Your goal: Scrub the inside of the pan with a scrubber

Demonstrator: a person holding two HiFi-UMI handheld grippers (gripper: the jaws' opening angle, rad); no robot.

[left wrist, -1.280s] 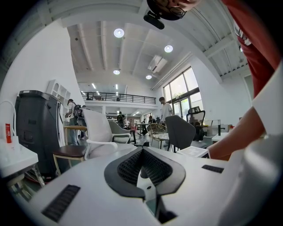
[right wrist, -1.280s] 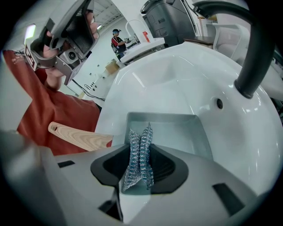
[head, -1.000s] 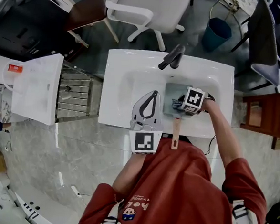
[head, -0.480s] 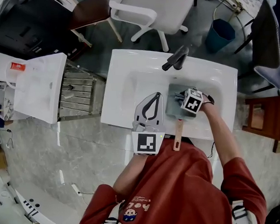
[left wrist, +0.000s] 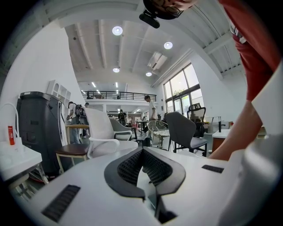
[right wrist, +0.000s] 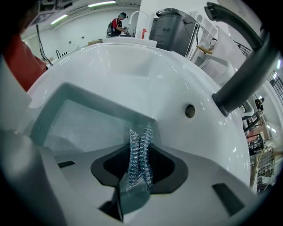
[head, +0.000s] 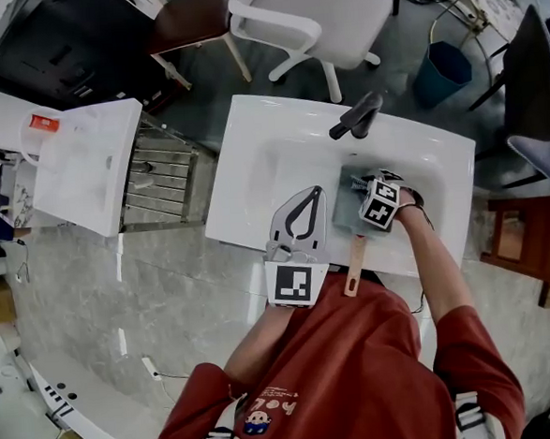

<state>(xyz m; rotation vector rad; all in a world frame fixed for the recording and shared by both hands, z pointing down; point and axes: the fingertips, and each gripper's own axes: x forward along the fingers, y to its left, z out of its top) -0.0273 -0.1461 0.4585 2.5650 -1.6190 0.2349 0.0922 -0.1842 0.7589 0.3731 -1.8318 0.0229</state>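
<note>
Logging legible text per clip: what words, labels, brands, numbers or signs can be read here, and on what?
None reads cleanly.
Red shirt: pale print beside a cartoon, too blurred to read.
Bottle, red label: too small to read.
Left gripper and right gripper cubes: square markers only, no words.

White sink (head: 253, 168) dead centre, black tap (head: 360, 116) leaning over its far rim. Beyond it, a white office chair (head: 321, 9); blue bin (head: 441, 69) off right. Left of the sink, a metal rack (head: 154, 171), then a white worktop (head: 83, 166).
</note>
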